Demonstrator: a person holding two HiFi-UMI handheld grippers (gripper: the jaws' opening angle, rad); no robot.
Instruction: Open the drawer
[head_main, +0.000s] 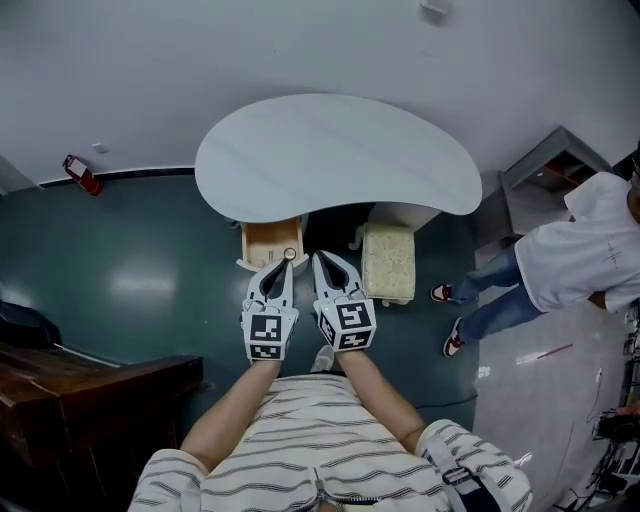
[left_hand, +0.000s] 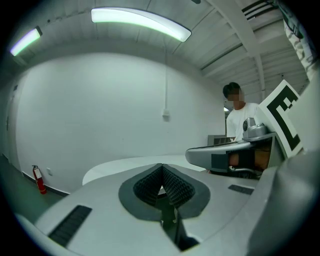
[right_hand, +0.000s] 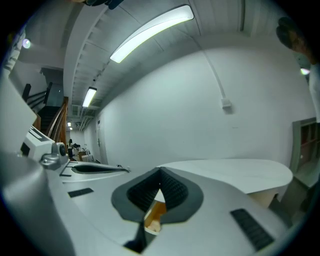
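Observation:
A light wooden drawer (head_main: 267, 243) stands pulled out from under the white kidney-shaped table (head_main: 330, 150). Both grippers are held side by side above it, pointing at the table. My left gripper (head_main: 287, 262) is shut and holds nothing; its tips (left_hand: 161, 168) meet in the left gripper view, above the table top (left_hand: 120, 166). Just to its right, my right gripper (head_main: 321, 260) is shut too, with its ribbed pads (right_hand: 172, 189) touching at the tip (right_hand: 160, 173). A strip of the wooden drawer (right_hand: 154, 216) shows through the slit below them.
A cushioned stool (head_main: 388, 262) stands right of the drawer under the table edge. A person (head_main: 565, 262) in a white shirt stands at the right by a grey cabinet (head_main: 545, 175). Dark wooden furniture (head_main: 90, 385) fills the lower left. A red fire extinguisher (head_main: 82, 175) leans by the far wall.

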